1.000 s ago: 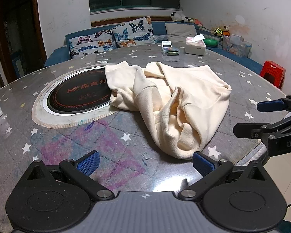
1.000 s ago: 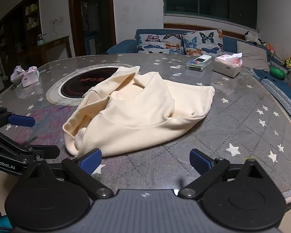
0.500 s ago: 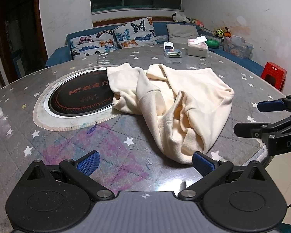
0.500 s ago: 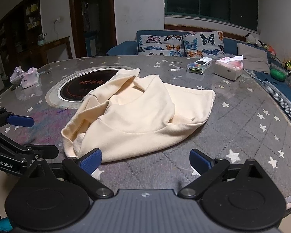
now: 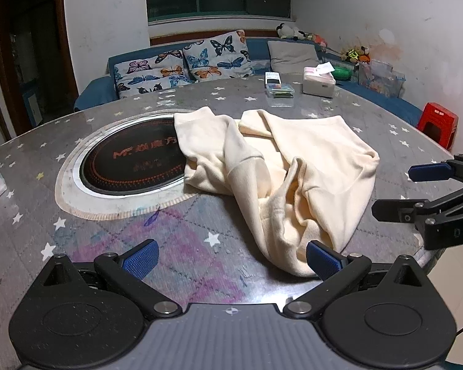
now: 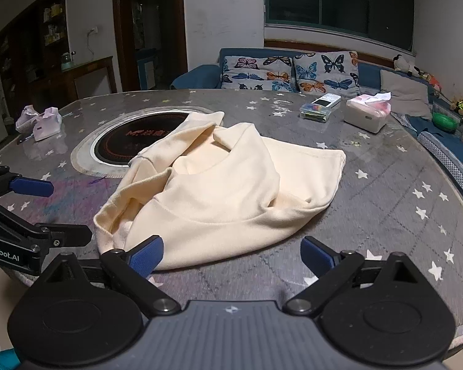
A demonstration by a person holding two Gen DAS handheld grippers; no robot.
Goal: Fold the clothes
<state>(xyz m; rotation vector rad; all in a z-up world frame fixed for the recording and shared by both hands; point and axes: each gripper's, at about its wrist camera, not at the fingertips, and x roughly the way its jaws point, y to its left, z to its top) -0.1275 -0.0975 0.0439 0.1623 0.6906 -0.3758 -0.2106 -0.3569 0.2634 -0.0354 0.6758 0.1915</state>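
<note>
A cream sweatshirt (image 5: 308,166) (image 6: 231,191) lies crumpled in the middle of the round, star-patterned table (image 5: 108,240). In the left wrist view my left gripper (image 5: 231,259) is open, and its right pad sits right at the garment's near corner. That gripper (image 6: 47,211) also shows open at the left edge of the right wrist view. My right gripper (image 6: 231,256) is open with its jaws closing slightly. The garment's near hem lies just ahead of its left pad, and nothing is pinched. It also shows at the right edge of the left wrist view (image 5: 412,191).
A black induction plate (image 5: 129,166) is set into the table, partly under the garment. At the far side are a white tissue box (image 6: 367,114) and a clear box with a remote (image 6: 319,109). Pink packets (image 6: 43,121) lie far left. A red stool (image 5: 436,123) stands beyond the edge.
The garment sits lower and nearer in both views, so both grippers have edged slightly toward it. The right gripper's pads stand a little closer together. The garment has not moved.
</note>
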